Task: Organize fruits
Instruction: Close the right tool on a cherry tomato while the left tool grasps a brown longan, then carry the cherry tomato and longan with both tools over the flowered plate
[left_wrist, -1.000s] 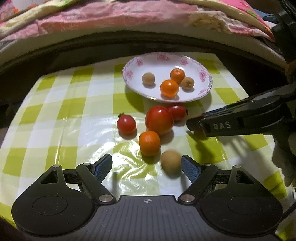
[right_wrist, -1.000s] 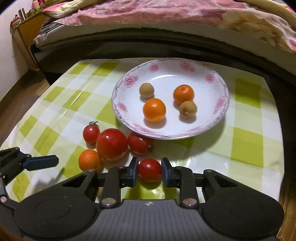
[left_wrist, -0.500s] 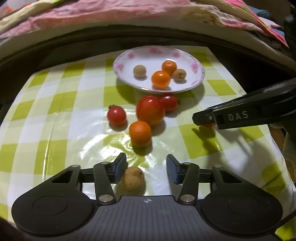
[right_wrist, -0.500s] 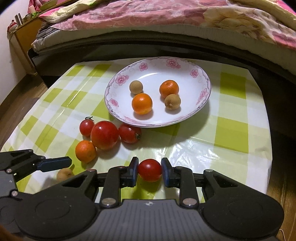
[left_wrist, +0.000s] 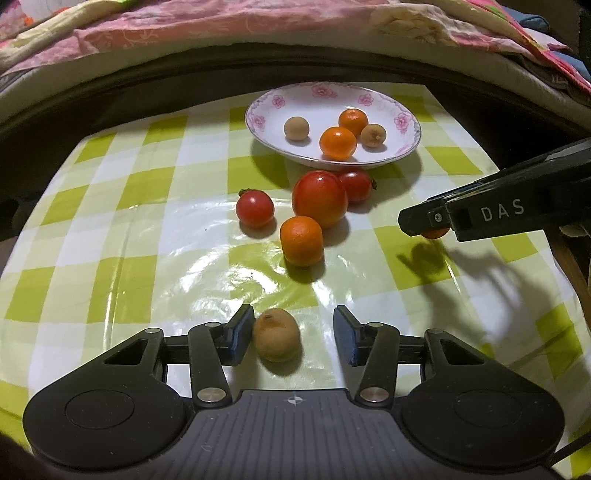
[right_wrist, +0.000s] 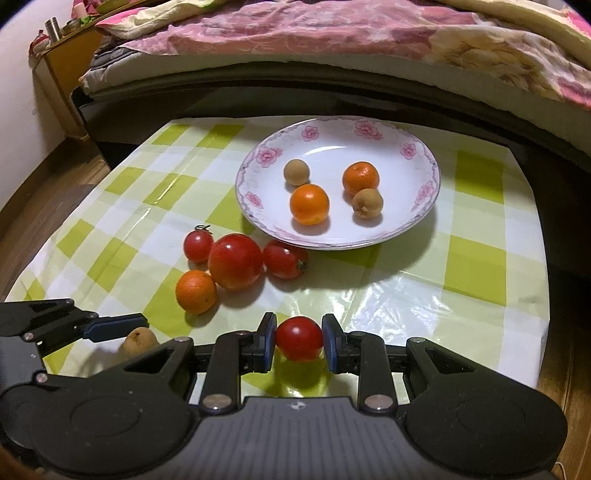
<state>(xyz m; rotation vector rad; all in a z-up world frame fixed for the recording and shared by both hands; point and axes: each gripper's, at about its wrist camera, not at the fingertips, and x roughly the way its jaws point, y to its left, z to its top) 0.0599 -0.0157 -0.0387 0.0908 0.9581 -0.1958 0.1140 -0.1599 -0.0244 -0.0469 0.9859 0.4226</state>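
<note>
Left gripper (left_wrist: 293, 338) reopening after narrowing, longan (left_wrist: 277, 339) against one pad only, near tablecloth (left_wrist: 110, 229) front edge; right gripper (right_wrist: 299, 343) clamping cherry tomato (right_wrist: 299, 338); regrasp needed.

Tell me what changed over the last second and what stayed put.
The left gripper narrowed its wide-open jaws around the brown longan; they are opening slightly now, and only the left pad touches it. The right gripper stayed shut on the cherry tomato. The plate and loose fruit kept their places.

checked tablecloth (right_wrist: 476, 266) carries a floral plate (right_wrist: 424, 192), tomatoes, an orange.
</note>
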